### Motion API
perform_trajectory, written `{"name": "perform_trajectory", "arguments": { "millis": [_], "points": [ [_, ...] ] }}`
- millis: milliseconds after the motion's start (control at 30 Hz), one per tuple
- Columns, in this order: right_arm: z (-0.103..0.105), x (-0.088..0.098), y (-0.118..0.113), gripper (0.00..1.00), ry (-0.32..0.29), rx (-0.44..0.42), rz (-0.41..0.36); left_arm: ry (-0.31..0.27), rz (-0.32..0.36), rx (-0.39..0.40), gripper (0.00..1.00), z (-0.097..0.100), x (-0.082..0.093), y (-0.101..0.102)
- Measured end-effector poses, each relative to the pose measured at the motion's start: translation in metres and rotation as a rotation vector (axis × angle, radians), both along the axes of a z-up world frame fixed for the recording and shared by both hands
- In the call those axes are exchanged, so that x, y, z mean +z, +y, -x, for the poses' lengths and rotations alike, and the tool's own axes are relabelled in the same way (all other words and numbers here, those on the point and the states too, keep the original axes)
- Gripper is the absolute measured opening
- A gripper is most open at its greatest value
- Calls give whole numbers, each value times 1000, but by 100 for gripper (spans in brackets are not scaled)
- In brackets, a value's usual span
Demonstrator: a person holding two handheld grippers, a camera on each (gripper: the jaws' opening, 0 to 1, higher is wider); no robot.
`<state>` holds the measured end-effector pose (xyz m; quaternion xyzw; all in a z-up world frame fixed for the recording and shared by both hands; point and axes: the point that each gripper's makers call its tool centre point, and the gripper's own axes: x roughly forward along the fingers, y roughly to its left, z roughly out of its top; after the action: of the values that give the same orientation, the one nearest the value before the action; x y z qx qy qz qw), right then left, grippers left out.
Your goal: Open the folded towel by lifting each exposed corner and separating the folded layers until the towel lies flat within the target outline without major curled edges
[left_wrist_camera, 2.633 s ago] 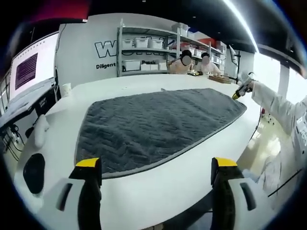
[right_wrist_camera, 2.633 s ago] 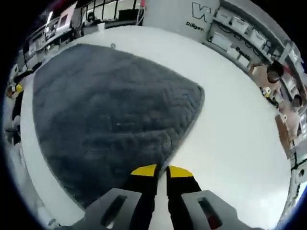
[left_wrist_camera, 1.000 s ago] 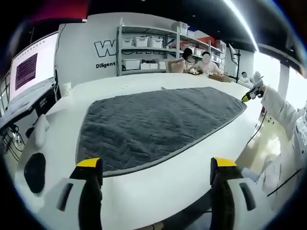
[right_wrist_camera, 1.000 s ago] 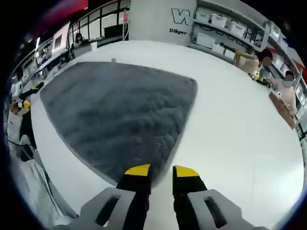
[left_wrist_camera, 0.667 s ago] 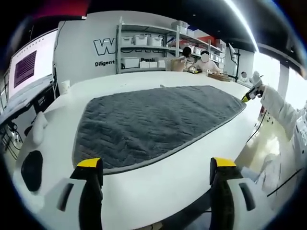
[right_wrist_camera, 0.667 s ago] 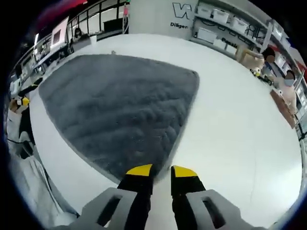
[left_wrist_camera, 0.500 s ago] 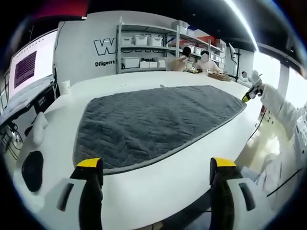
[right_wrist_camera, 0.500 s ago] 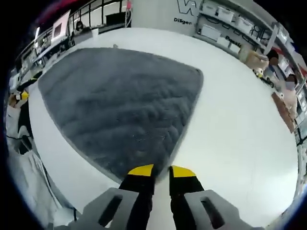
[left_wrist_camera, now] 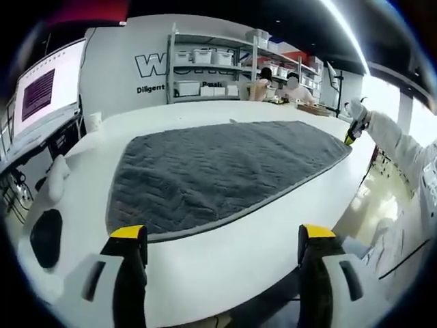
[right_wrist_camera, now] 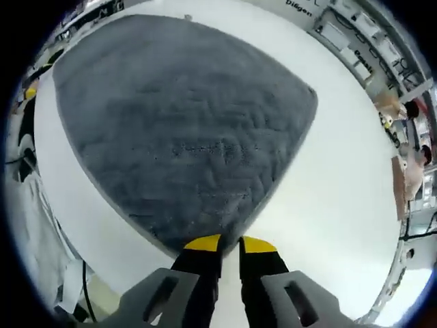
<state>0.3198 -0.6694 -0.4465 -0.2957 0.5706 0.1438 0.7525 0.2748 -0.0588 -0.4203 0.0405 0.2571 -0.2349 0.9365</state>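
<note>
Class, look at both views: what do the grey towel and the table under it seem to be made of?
Towel: probably soft plush fabric, perhaps microfibre; matte grey pile with a zigzag pattern and a paler bound edge.
Table: a hard, smooth white top, possibly laminate or plastic; it has an even sheen, and its exact material is unclear.

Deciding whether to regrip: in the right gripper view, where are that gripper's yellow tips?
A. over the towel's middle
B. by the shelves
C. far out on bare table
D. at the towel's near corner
D: the right gripper has its nearly closed tips at the gray towel corner.
</note>
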Motion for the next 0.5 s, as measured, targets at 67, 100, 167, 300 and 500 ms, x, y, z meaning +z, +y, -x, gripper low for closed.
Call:
{"name": "perform_trajectory", "arguments": {
  "millis": [67,100,167,300,500],
  "points": [
    [0,0,-1,4,16,7,33,-3,3,2,90,0,0,1],
    [0,0,-2,4,23,8,48,-4,5,3,90,0,0,2],
    [0,0,-3,5,32,8,79,-4,8,5,90,1,0,3],
    [0,0,-5,7,50,16,132,3,7,1,89,2,-4,4],
    [6,1,-5,7,78,41,215,1,10,0,89,2,-3,5]
  ]
}}
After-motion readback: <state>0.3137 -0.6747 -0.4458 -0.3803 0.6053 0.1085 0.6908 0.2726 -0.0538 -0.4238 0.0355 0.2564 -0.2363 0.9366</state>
